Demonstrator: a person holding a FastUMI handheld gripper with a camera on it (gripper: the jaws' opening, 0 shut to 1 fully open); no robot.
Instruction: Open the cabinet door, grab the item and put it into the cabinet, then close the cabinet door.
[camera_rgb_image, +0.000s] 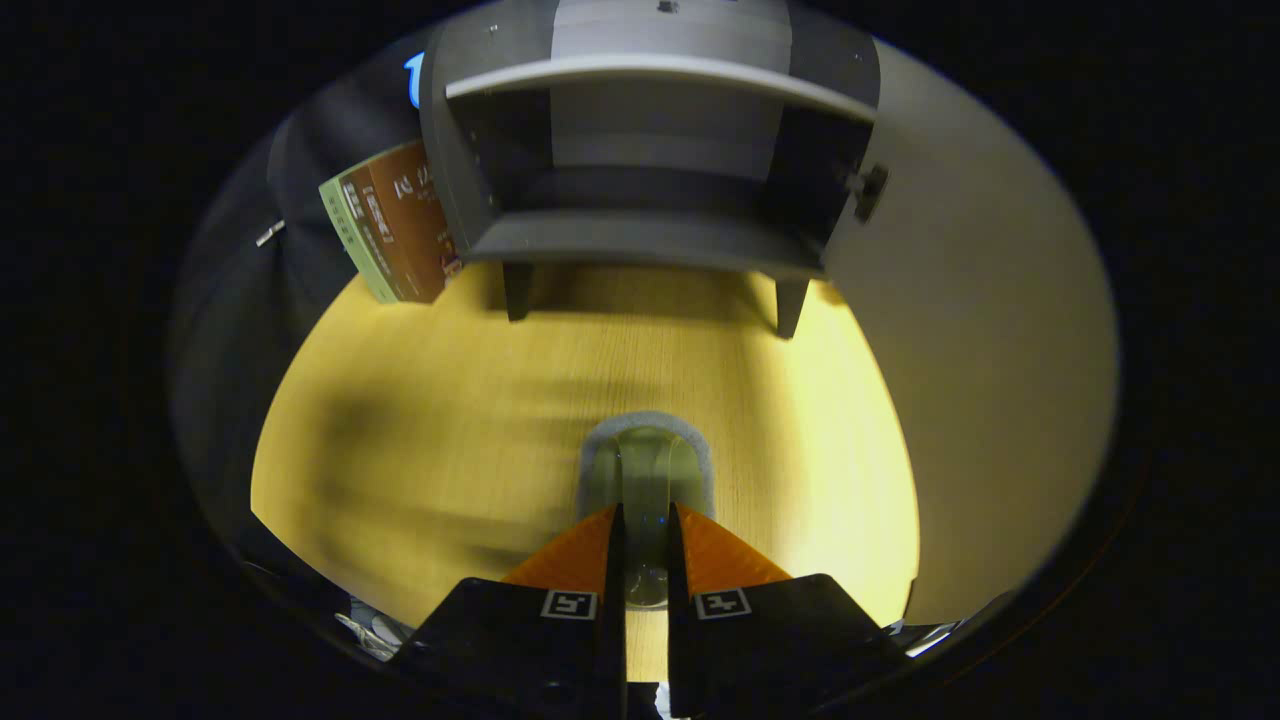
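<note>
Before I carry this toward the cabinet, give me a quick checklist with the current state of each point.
1. Cabinet door swung open to the right: ok.
2. Item held: the gripper has both fingers closed on a clear, glass-like object; ok, though blur hides how firmly it sits.
3. Lower compartment of the cabinet free to receive it: ok, nothing seen inside.
4. Path over the wooden tabletop between gripper and cabinet: ok, no obstacle.
5. Brown and green box left of the cabinet, off the path: ok.
6. Whether the object has left the tabletop: cannot tell.
</note>
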